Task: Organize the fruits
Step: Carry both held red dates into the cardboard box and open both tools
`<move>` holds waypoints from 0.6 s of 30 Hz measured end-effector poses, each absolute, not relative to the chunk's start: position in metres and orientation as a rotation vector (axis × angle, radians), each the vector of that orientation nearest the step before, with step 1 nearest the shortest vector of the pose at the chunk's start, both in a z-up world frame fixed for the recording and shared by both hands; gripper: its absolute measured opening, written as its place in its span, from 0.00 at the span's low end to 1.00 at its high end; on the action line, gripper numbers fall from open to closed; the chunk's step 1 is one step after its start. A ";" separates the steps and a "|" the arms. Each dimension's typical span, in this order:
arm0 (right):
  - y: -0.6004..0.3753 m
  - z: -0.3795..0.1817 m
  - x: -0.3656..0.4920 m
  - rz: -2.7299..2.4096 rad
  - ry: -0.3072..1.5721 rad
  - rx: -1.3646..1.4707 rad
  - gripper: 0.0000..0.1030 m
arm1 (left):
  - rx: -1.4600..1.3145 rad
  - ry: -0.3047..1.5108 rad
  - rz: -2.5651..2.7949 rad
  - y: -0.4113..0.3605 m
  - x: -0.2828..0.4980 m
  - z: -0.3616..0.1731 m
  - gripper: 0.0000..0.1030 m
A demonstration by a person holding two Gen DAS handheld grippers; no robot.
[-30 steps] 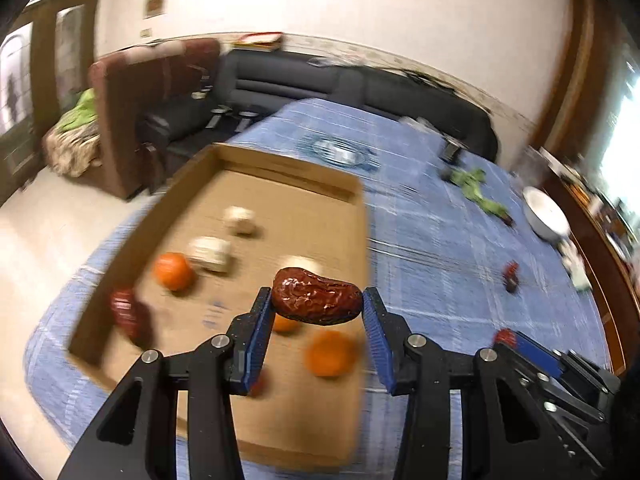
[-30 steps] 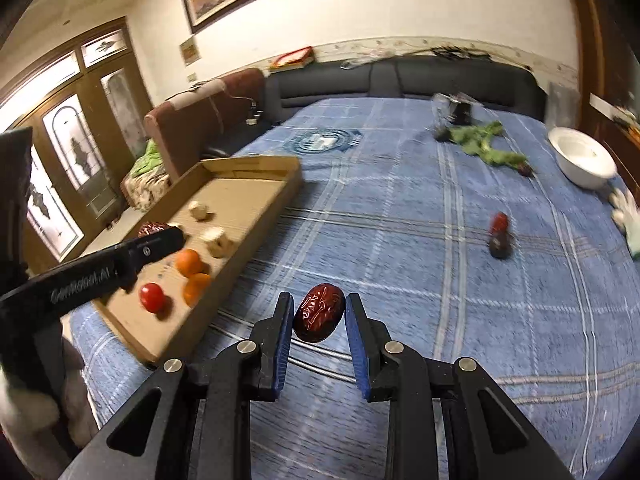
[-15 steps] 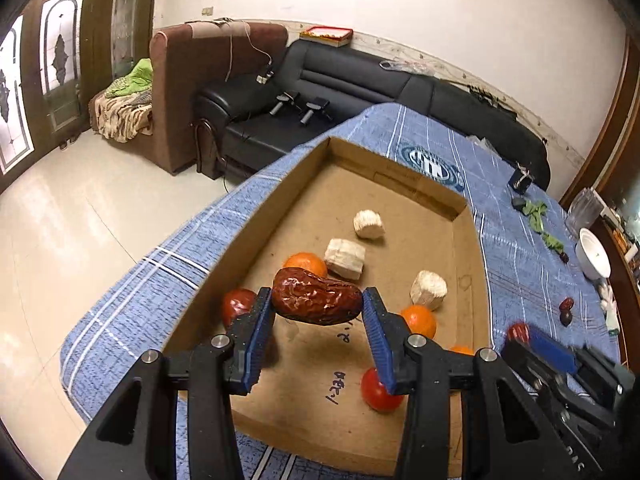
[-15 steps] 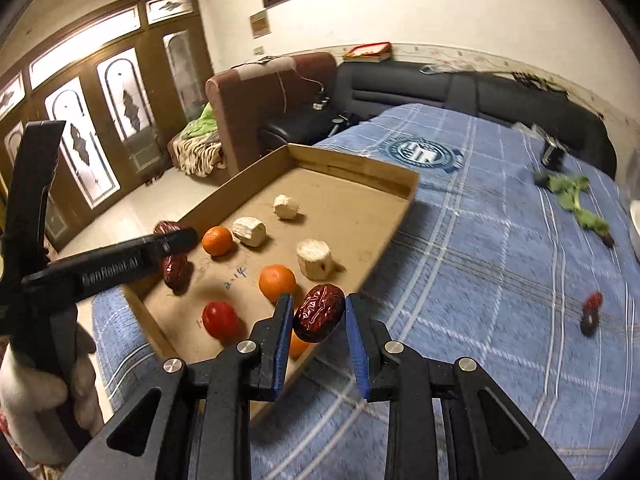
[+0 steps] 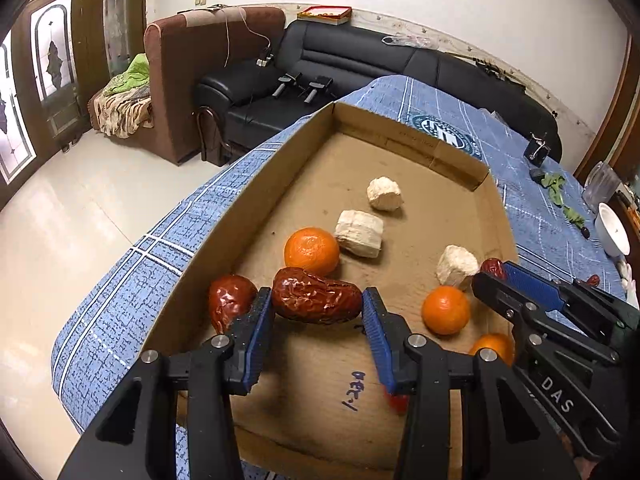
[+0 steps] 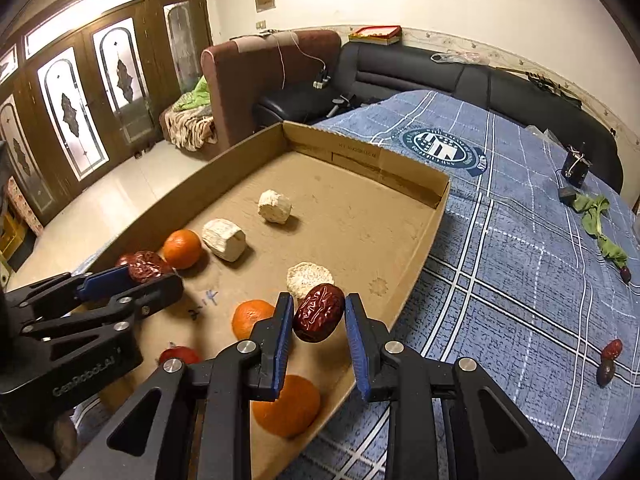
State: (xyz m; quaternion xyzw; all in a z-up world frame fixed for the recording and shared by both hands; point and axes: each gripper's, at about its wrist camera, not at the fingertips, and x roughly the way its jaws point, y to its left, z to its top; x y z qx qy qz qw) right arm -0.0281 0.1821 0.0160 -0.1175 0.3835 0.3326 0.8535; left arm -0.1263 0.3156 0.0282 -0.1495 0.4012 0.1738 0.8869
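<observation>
Blue plaid tablecloth [image 6: 520, 280], now mostly aside. Cardboard tray [image 5: 256, 208], now directly beneath both tools. Left gripper [image 5: 318, 312] clamped on wrinkled date [image 5: 316, 301]; right gripper [image 6: 316, 320] likewise gripping second date [image 6: 319, 313]. Over tray; release apparently next.

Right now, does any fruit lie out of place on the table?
Yes. Two red dates lie loose on the blue tablecloth, apart from the cardboard tray where the tangerines are gathered.

The left hand-held gripper [image 6: 150, 274] reads "GenRobot.AI"; the right hand-held gripper [image 5: 494, 276] reads "DAS".
</observation>
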 end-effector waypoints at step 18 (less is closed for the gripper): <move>0.173 0.028 -0.027 0.641 0.764 -0.220 0.30 | -0.279 0.808 0.395 0.308 -0.131 0.041 0.52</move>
